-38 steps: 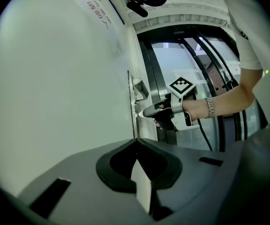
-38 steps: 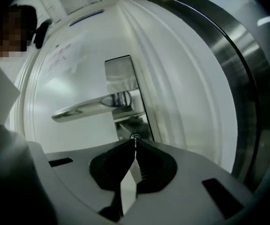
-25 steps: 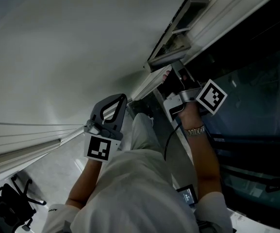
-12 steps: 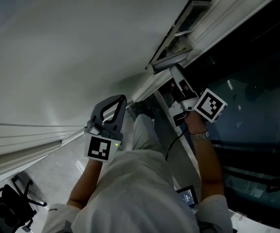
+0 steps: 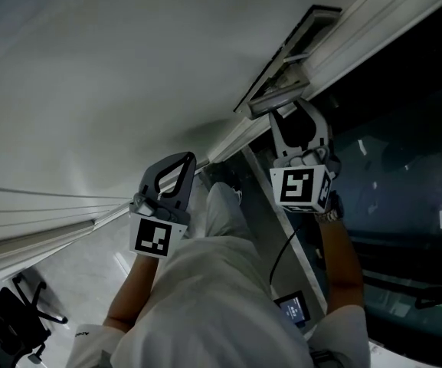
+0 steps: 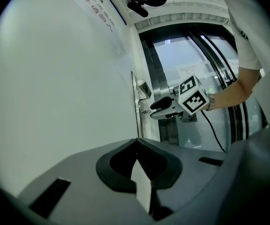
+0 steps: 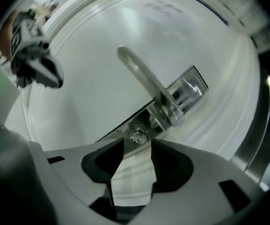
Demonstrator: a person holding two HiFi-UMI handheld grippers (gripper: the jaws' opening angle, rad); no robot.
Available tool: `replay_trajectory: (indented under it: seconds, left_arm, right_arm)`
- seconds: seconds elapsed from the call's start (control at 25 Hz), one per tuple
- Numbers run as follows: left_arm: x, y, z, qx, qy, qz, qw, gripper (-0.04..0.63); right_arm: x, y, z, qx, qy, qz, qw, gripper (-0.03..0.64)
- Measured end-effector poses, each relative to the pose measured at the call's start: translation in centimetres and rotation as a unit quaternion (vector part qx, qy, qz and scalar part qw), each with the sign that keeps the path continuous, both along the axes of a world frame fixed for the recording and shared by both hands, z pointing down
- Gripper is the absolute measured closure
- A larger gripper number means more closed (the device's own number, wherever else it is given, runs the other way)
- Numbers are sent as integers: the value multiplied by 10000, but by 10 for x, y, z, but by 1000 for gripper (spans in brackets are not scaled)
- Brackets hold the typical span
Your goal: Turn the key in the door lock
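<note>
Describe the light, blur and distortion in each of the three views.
Head view: dim and underexposed, the glass panel nearly black, the white wall grey with soft shadow. Left gripper view: brighter, fisheye-curved, black corners, the wall pale and flat. Right gripper view: strong fisheye bend, soft edges, the door handle slightly blurred, a glint on the lock.

Head view looks down; gripper views face the door (image 7: 92,74), right one seemingly nearest
</note>
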State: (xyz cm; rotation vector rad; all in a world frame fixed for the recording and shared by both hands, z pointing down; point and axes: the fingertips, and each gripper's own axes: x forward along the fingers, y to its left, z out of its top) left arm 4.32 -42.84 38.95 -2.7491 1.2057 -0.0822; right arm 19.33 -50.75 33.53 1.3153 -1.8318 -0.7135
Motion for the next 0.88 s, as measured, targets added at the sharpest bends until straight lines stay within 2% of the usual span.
replay_trajectory:
  seconds: [0.08,0.12,0.2,0.36,0.6,0.68,0.88]
  left_arm:
    - [-2,1,0,-15,-9,-13,10000,592]
    - [-3,2,0,-15,-32,-18,10000,592]
    - [-6,3,-1,-1,-69,-34,10000,591]
    - [-10,4,0,20,-99,-97,9999,591]
    - [-15,6,3,7,-79,-129,9999,592]
    - [-13,6,2,33,-81,-98,9999,591]
    - [-11,8,2,4,-110,-69,9999,592]
  right_arm:
    - [-3,-3,3,318,1104,28,9934,457]
    - [-6,-5,4,414,1455,6,9885,457]
    - [-10,-7,5,538,1841,-82,9814,457]
    - [-13,-15,5,809,2301,-200,9696,457]
    - [-14,-23,8,897,2503,-271,9636,460]
    - [-14,-25,7,955,2512,-255,9629,502]
    - [-15,-25,5,1015,2206,-170,9699,520]
